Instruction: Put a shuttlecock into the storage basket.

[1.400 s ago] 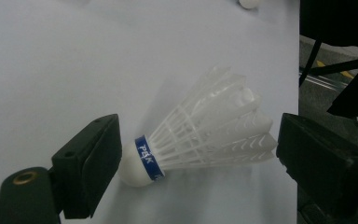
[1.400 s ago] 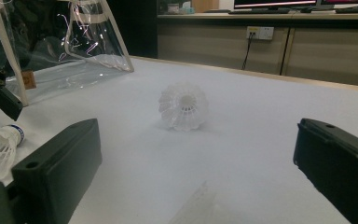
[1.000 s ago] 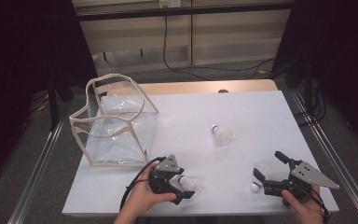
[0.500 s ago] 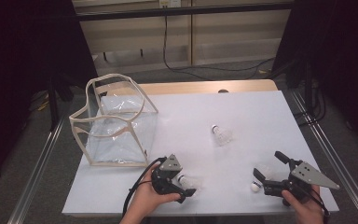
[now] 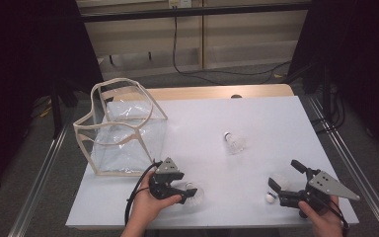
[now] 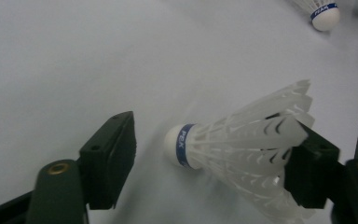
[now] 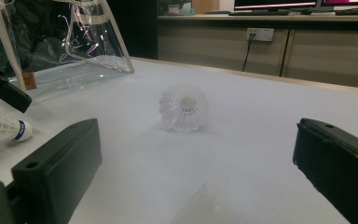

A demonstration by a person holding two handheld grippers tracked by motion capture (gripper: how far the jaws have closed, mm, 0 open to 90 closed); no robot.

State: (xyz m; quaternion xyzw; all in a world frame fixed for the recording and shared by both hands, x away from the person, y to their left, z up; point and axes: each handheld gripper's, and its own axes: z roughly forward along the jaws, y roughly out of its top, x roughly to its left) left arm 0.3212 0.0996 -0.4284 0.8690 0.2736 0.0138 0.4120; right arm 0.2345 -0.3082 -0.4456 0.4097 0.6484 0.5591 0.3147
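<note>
A white shuttlecock point(image 6: 242, 144) with a blue band lies on its side between the jaws of my left gripper point(image 6: 212, 149), near the table's front edge point(image 5: 185, 190). The jaws have just been closing. One pad meets the feather skirt and the other stands a gap away from the cork. My right gripper point(image 5: 284, 175) rests open at the front right, with a second shuttlecock point(image 5: 278, 181) lying low between its jaws. Its feather tips point(image 7: 200, 203) show in the right gripper view. A third shuttlecock point(image 5: 234, 142) lies at mid-table, feathers toward the right gripper point(image 7: 184, 107).
A clear plastic bag point(image 5: 123, 128) with cream trim stands open at the table's left. The white table top point(image 5: 276, 123) ends just in front of both hands. Metal rails run along both sides, and cables hang behind the far edge.
The left gripper's jaws have drawn in around the shuttlecock at the front edge. The right gripper and the other two shuttlecocks have not moved.
</note>
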